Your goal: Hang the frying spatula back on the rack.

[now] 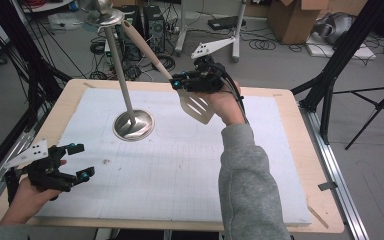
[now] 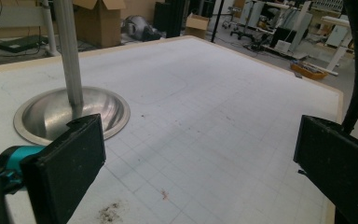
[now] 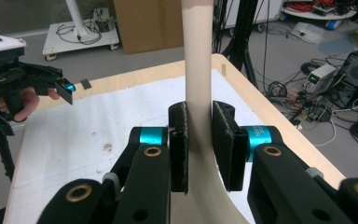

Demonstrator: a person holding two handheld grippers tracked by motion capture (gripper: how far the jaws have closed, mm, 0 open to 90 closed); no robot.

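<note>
High view: the right gripper (image 1: 176, 83), upper centre, clamps the handle of a slotted spatula (image 1: 196, 107) above the bench (image 1: 300, 150); the left gripper (image 1: 80, 161), lower left, has wide fingers. A metal stand (image 1: 133, 124) sits left of centre.

Left gripper view: wide fingers (image 2: 70, 163), stand base upper left.

Right gripper view: fingers (image 3: 179, 144) pinch the beige handle at centre.

Two handheld grippers are counted at the table: one left gripper (image 1: 75, 161), with its two black jaws set wide apart and nothing between them, and one right gripper (image 1: 178, 83), whose two jaws are clamped on a handle. One slotted spatula (image 1: 197, 107) with a cream handle is counted, and one metal stand (image 1: 133, 124), made up of one round base and one upright pole. One white gridded mat (image 1: 170, 170) is counted on one wooden table (image 1: 310, 145), and two forearms are counted, one of them in a grey sleeve (image 1: 247, 185).
</note>
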